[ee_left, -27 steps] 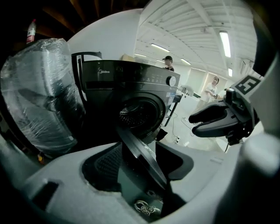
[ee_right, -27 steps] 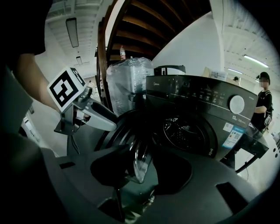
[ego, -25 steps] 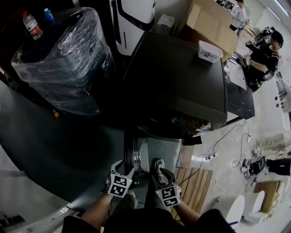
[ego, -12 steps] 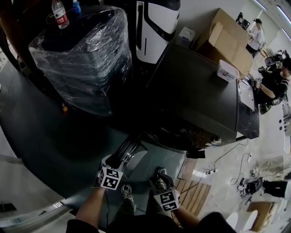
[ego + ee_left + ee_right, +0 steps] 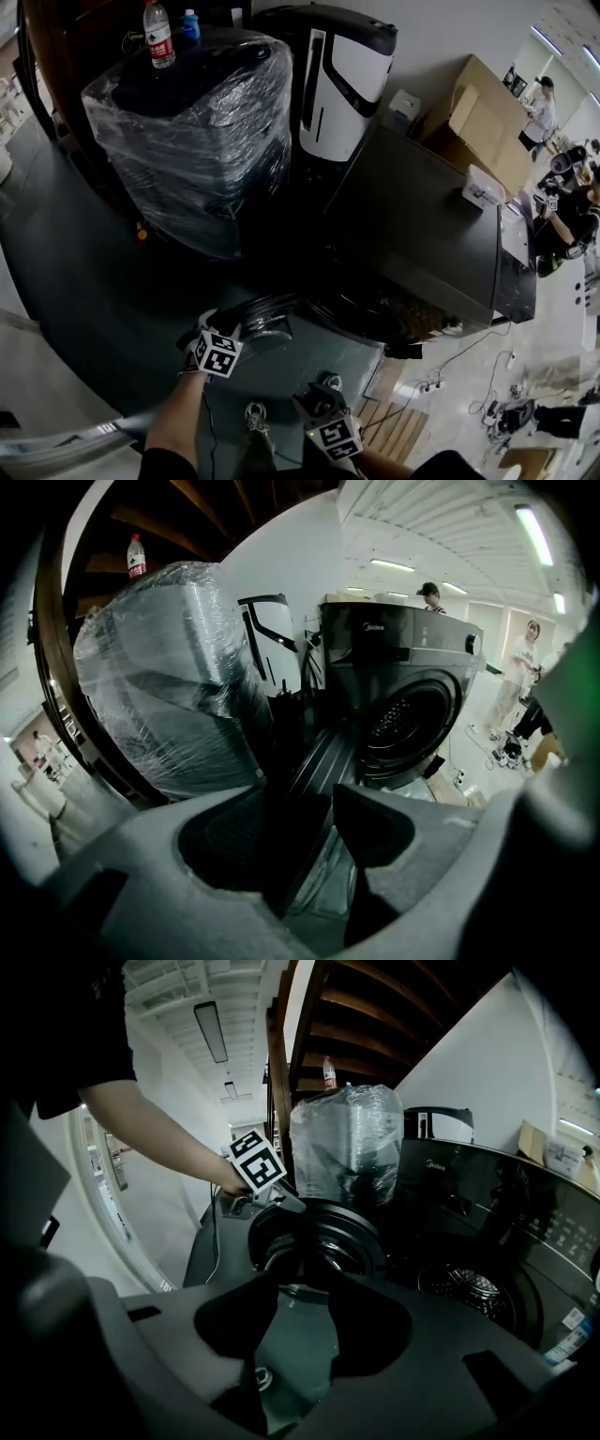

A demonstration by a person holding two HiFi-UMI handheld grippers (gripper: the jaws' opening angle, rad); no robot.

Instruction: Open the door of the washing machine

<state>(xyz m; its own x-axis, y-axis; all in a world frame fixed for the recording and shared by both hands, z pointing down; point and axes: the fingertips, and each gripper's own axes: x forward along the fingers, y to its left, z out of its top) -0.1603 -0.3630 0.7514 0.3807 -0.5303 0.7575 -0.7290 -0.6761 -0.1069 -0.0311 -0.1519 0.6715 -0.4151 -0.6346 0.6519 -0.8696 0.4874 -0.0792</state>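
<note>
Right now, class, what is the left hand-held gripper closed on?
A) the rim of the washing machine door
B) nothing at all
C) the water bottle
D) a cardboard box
A: in the left gripper view, the rim of the washing machine door runs between the jaws of the left hand-held gripper, which grip it. The door is swung clear of the drum.

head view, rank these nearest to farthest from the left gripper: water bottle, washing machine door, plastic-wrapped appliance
1. washing machine door: its edge sits between the left gripper's jaws, low in the view.
2. plastic-wrapped appliance: beyond the door, on the left side.
3. water bottle: standing on top of that appliance, near its far edge.
</note>
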